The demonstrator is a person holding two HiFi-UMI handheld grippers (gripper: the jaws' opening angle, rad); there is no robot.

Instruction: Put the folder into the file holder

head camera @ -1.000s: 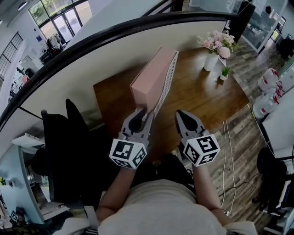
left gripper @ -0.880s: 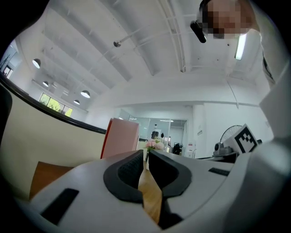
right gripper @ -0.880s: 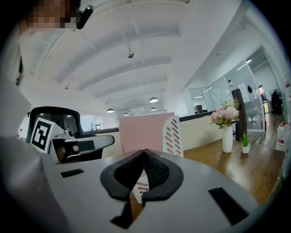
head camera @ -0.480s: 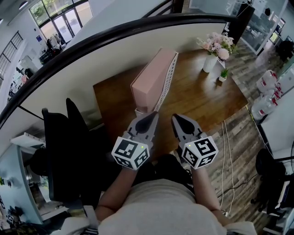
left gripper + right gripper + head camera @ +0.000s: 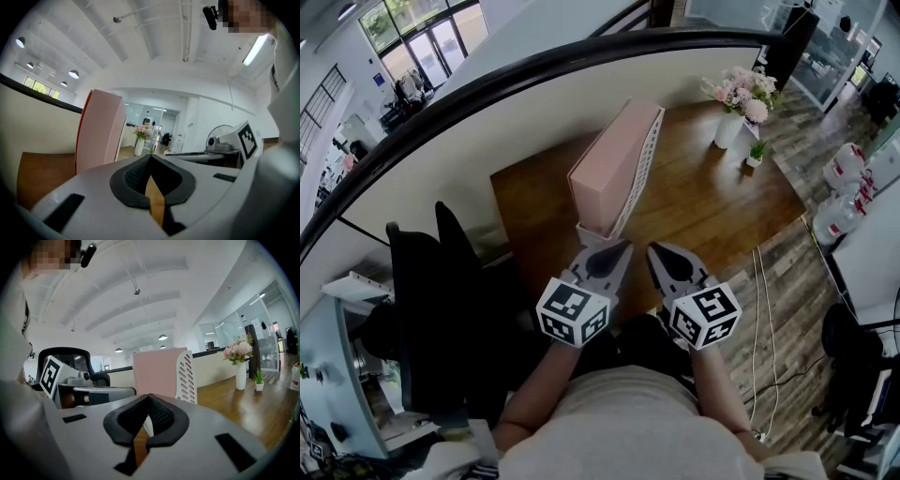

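Short of the folder, left tongs have pulled back, jaws together.

Hidden: folder foot behind left gripper body; file holder base behind right gripper body. Flowers beyond left gripper tip too small to detail; chair beside right gripper partly behind left gripper

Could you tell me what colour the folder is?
Pale pink folder, clearest in the head view.
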